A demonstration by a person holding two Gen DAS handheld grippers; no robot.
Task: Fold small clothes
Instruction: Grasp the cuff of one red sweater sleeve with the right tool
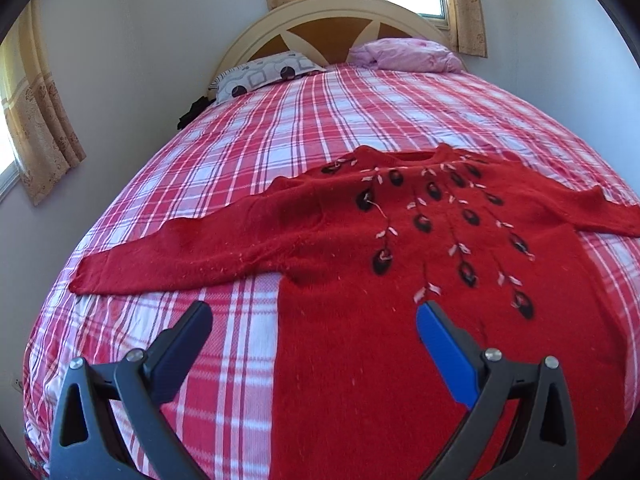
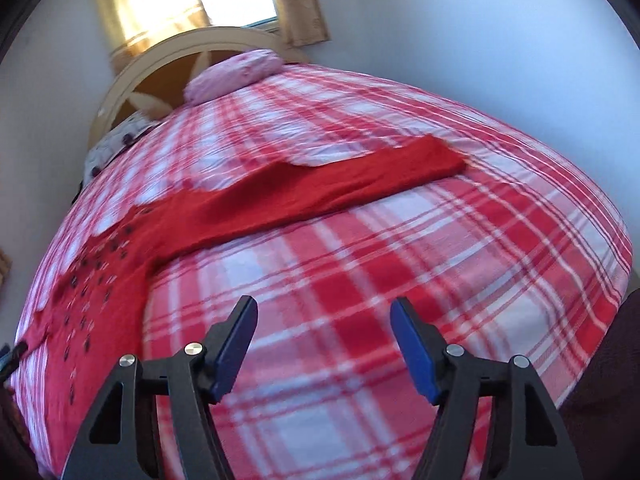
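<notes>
Both pairs of jaws stand spread wide with nothing between them. From the left wrist view, the left gripper (image 1: 314, 320) hangs above the lower part of a red sweater (image 1: 400, 264); its blue-padded finger is over the knit and its dark finger is over the plaid bedsheet (image 1: 280, 120), at about 7 o'clock from the sweater's middle. I cannot tell if the fingers touch the cloth.

The sweater lies flat and face up on the bed, with the neck toward 12 o'clock, where the headboard (image 1: 332, 20) is. One sleeve goes out toward 9 o'clock, the other toward 3 o'clock. Black ovals with pale leaf shapes run down its front.

From the right wrist view, the right gripper (image 2: 324, 320) is above bare sheet only. The sweater's body is at 9 o'clock from it, and one sleeve (image 2: 340, 184) stretches toward 1 o'clock. A pink pillow (image 1: 404, 54) and a patterned pillow (image 1: 264, 74) lie near the headboard.
</notes>
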